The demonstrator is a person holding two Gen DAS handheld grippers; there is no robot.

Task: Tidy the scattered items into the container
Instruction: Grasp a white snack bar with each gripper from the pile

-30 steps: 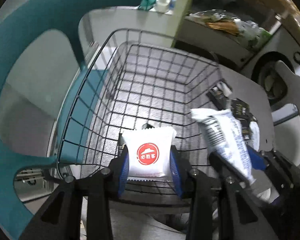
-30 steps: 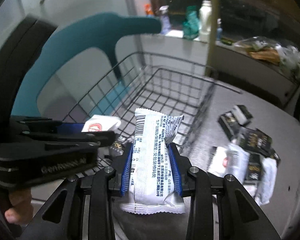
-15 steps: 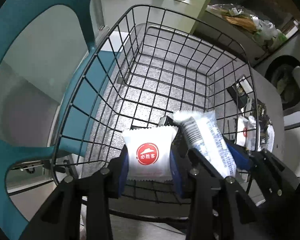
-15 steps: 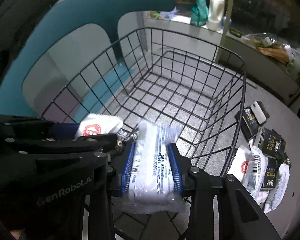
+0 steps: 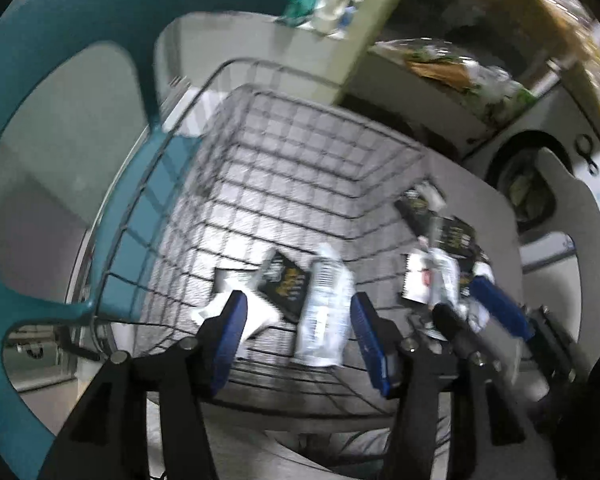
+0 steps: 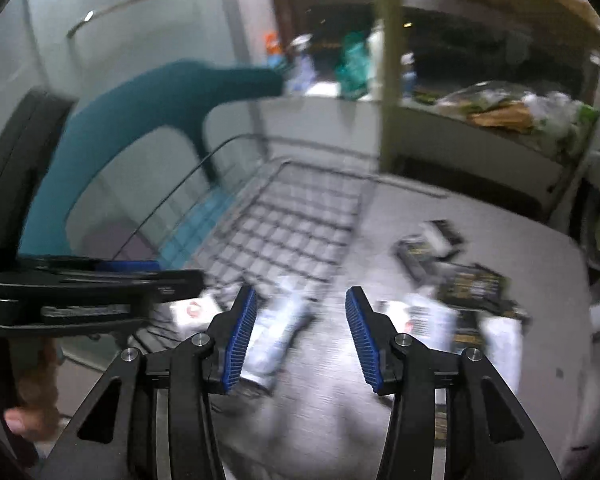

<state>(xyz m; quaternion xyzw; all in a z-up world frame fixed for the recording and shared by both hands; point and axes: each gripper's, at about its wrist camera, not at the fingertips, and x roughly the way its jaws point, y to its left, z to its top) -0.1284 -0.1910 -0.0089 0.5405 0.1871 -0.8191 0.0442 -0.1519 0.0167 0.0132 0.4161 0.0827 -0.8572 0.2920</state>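
With both jaws just opened and nothing clamped, the left gripper [image 5: 298, 336] and right gripper [image 6: 300, 334] are shown over the wire basket [image 5: 228, 184]. The white packet [image 5: 324, 312] is seen blurred near the front rim. It could be snagged there if a withdrawing finger catches it.

Both grippers are showing black angular arms, silver screws gleaming at the joints, and ribbed blue pads [image 6: 242, 326] lining the fingers; blurred pale lettering is crossing the left gripper [image 6: 156, 270] body at nine o'clock.
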